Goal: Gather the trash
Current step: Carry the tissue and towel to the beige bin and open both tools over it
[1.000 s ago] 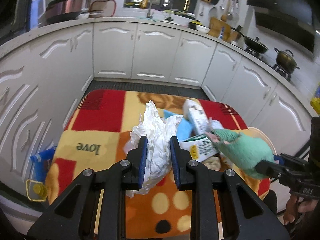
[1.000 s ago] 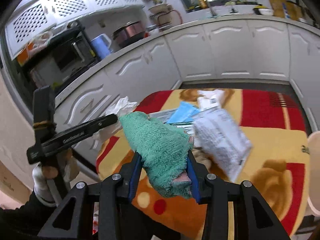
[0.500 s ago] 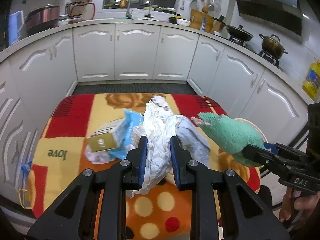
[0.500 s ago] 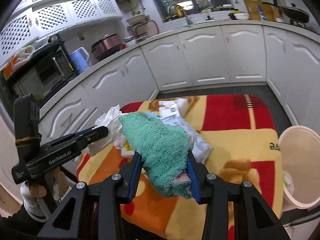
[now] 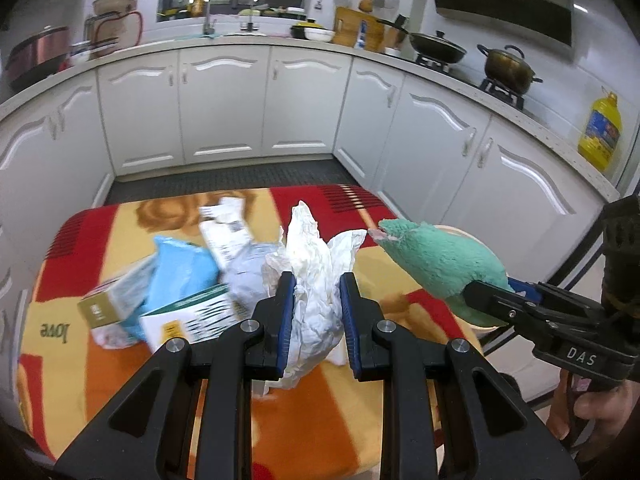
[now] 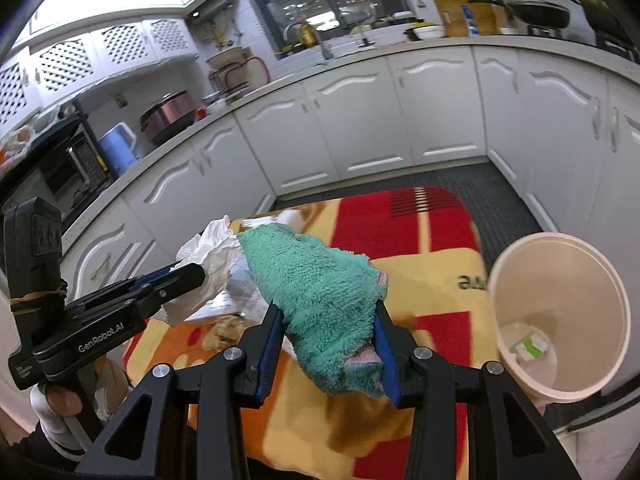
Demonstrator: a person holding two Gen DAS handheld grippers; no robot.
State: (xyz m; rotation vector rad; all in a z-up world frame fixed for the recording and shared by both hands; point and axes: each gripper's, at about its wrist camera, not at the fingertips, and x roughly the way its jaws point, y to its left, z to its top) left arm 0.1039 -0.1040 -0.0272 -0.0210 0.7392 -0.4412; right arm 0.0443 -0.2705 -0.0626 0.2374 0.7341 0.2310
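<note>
- Both wrist views have swung rightward since the earlier frames: the beige bin, absent from the right wrist view a second ago, now fills its right side, and the litter on the table has slid left in the left wrist view.
- Left wrist view: the left gripper (image 5: 317,300) is clamped on a crumpled white tissue (image 5: 312,264), thin and creased, standing up in soft peaks between the blue pads. Left behind on the blanket-covered table (image 5: 100,380) lie a blue plastic pouch (image 5: 180,268), a green-and-white carton (image 5: 188,316), a smaller box with a gold end (image 5: 108,308) and a white printed wrapper (image 5: 226,228), blurred. To the right, the right gripper carries a green fluffy rag (image 5: 440,264).
- Right wrist view: the right gripper (image 6: 328,340) pinches the same rag (image 6: 316,292), thick terry pile with a pinkish edge, bunched into a wad. Just right of the table stands the smooth, round, tapered bin (image 6: 560,316), nearly empty, with a small white-and-green scrap (image 6: 530,346) at its bottom.
- Progress, as I judge it: early. One scrap binned, two pieces in transit, several items left on the table.
</note>
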